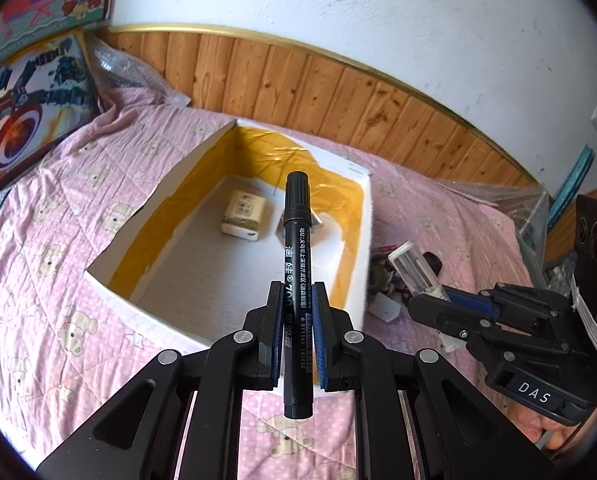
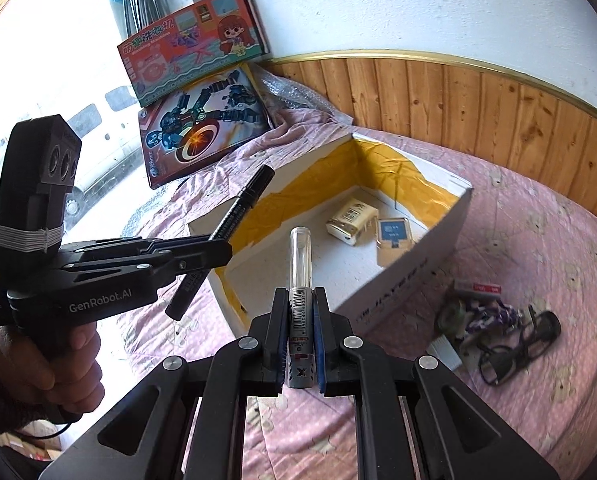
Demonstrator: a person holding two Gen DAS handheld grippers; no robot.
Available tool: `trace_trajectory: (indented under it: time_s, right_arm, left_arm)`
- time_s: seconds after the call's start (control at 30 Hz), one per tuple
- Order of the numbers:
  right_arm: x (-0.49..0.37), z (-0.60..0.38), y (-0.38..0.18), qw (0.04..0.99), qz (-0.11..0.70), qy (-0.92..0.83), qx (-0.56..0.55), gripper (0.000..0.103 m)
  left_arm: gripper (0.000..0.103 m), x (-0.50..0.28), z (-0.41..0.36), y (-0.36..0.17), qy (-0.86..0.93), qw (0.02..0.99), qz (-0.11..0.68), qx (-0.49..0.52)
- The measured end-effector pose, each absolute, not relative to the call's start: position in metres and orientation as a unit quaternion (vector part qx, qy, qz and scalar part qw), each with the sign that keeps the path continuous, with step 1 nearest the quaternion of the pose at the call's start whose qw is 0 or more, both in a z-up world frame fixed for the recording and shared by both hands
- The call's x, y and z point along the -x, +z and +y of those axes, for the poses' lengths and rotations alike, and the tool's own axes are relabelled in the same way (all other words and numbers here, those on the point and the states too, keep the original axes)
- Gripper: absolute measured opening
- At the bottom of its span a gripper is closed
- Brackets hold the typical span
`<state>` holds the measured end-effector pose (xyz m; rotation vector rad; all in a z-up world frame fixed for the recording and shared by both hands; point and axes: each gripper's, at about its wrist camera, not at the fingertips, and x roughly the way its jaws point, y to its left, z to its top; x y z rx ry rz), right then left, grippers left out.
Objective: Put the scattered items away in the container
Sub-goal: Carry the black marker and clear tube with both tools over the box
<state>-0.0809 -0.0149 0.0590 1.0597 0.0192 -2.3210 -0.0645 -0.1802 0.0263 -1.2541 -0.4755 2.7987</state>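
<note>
While both grippers hang near the white box [image 1: 354, 240] lined with glossy yellow tape, the left gripper [image 1: 297, 312] fingers clamp a black cylindrical marker [image 1: 296, 240], and the right gripper [image 2: 300, 320] fingers clamp a clear-capped tube [image 2: 300, 256]. The box sits on a pink quilted bed [image 2: 538, 240] below wood wall panelling [image 1: 338, 84].

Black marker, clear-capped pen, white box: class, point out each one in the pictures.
black marker [image 1: 296, 240]: left wrist view, on its printed barrel above the tool.
clear-capped pen [image 2: 301, 256]: right wrist view, on its transparent cap.
white box [image 2: 408, 280]: right wrist view, on its outer side wall.
</note>
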Motion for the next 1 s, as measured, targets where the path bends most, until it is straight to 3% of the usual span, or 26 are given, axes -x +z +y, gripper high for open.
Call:
trace_trajectory:
  time_s: [0.6,1.0]
  right_arm:
    - [0.146,-0.056,0.038,0.322,0.033,-0.835,-0.445,0.012]
    - [0.178,-0.089,0.017,0.328,0.093,-0.805,-0.485,0.012]
  left_arm:
    - [0.013,0.119,-0.216,0.004,0.873,0.001,-0.161,0.460]
    - [0.013,0.154,-0.232,-0.020,0.835,0.000,-0.173,0.522]
